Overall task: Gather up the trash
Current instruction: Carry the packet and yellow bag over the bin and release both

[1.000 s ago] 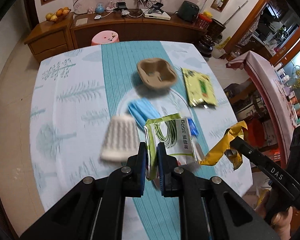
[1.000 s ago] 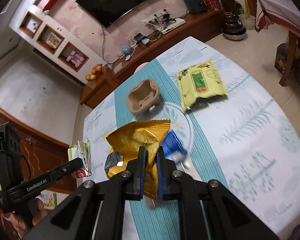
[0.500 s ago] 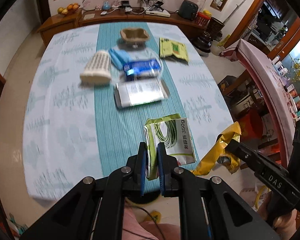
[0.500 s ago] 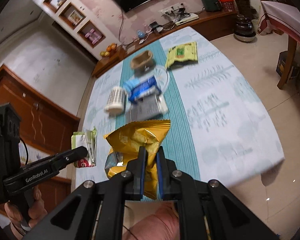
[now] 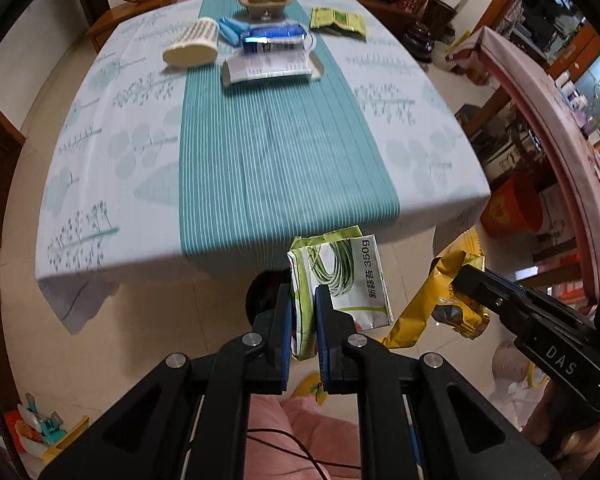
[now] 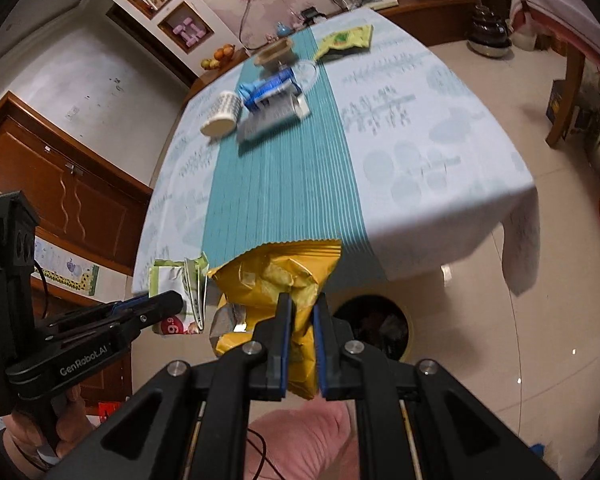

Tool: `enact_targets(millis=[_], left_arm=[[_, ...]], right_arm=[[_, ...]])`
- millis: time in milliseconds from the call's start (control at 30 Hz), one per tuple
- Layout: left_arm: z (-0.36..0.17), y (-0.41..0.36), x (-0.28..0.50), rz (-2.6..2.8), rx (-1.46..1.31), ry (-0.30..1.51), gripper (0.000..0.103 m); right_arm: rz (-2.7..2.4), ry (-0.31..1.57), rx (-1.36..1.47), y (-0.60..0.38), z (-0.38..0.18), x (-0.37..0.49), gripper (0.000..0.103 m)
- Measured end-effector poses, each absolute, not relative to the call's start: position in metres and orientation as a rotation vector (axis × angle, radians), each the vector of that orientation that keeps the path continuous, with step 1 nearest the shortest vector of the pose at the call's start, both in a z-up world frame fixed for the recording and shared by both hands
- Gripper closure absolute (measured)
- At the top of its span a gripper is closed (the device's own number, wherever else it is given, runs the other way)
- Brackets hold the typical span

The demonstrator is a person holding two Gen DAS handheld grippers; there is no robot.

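Beyond both tools lies the surface (image 5: 260, 152); our left hand-held gripper (image 5: 303, 316) clamps a green packet (image 5: 340, 276), our right hand-held gripper (image 6: 300, 332) a yellow bag (image 6: 276, 276).

Soft, even indoor light. Motion blur smears the litter at the far end of the table (image 5: 100, 152). Heavy fisheye bending and black vignette ring that table.

Both grippers matte black w/ blue pads, silver screws at pivots. Left gripper (image 5: 303, 312) side reads "GenRobot.AI"; right gripper (image 6: 300, 326) marked "DAS". Pink trousers, thin black cable across lap.
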State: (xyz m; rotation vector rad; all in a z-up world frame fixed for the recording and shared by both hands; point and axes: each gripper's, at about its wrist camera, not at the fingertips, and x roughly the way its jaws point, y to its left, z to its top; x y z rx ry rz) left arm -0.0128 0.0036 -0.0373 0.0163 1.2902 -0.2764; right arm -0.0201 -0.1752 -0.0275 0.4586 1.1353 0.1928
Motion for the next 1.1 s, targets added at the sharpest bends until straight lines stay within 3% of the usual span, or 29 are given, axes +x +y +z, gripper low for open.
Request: enact_targets(millis=[367, 833, 1033, 1100], left_arm=[[-0.117, -0.001, -0.032, -0.309, 0.077, 1.341, 0.094], [-0.307, 0.001, -0.016, -0.303, 0.058, 1.433, 0.094], [-0.361, -0.001, -0.01, -0.295, 0.095, 1.443, 0.093], [-0.371, -0.001, -0.008, -0.293, 0.12, 1.43, 0.088]], right_arm=[[0.11, 1.223, 0.468, -0.16, -0.105, -0.043, 0.093], [-0.066, 1.355, 0.464, -0.147, -0.313, -0.059, 0.093], [-0.086, 1.379, 0.446, -0.14, -0.368, -0.055, 0.09], [-0.087, 1.369, 0.442, -0.138, -0.376, -0.052, 0.089]])
